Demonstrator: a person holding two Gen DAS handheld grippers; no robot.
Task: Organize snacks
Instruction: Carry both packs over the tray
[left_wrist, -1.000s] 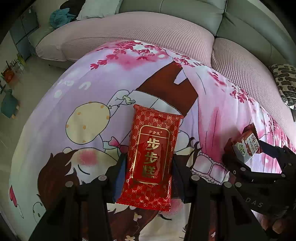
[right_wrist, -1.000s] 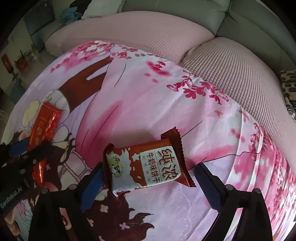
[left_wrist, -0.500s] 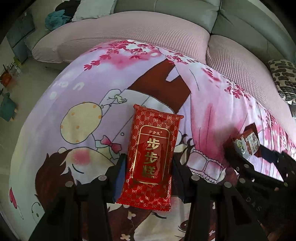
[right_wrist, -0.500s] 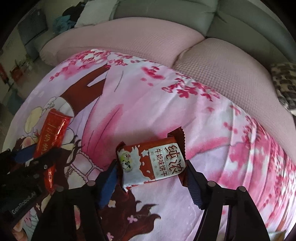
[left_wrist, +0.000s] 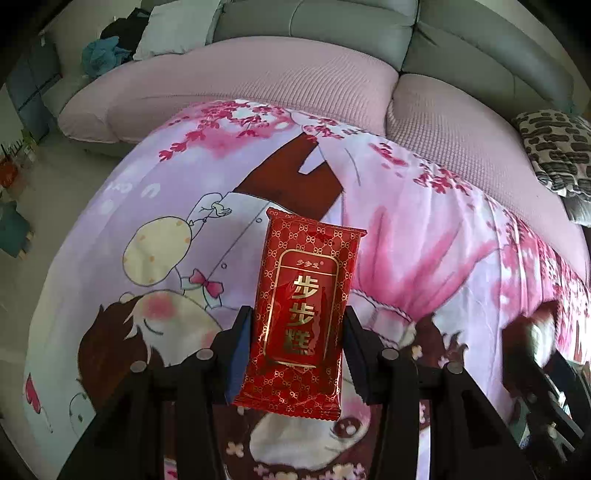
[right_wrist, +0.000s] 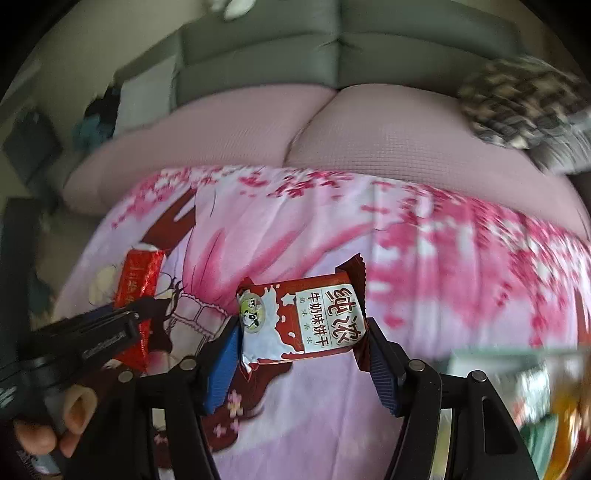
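Note:
My left gripper (left_wrist: 295, 354) is shut on a red snack packet with gold lettering (left_wrist: 303, 306), held upright above the pink cartoon-print cloth (left_wrist: 424, 240). My right gripper (right_wrist: 301, 354) is shut on a brown and white milk biscuit packet (right_wrist: 306, 321), held crosswise and lifted off the cloth. The right wrist view also shows the left gripper (right_wrist: 122, 325) with the red packet (right_wrist: 138, 277) at the left. The right gripper shows blurred at the right edge of the left wrist view (left_wrist: 532, 343).
A pink-covered sofa cushion (left_wrist: 258, 77) and grey backrest (left_wrist: 351, 22) lie behind the cloth. A leopard-print pillow (left_wrist: 554, 147) sits at the right. A blurred container with colourful packets (right_wrist: 535, 406) shows at the lower right of the right wrist view.
The right gripper closed on the biscuit packet, lifted it and swung right and up; its view is now motion-blurred. The left gripper kept hold of the red packet and rose slightly.

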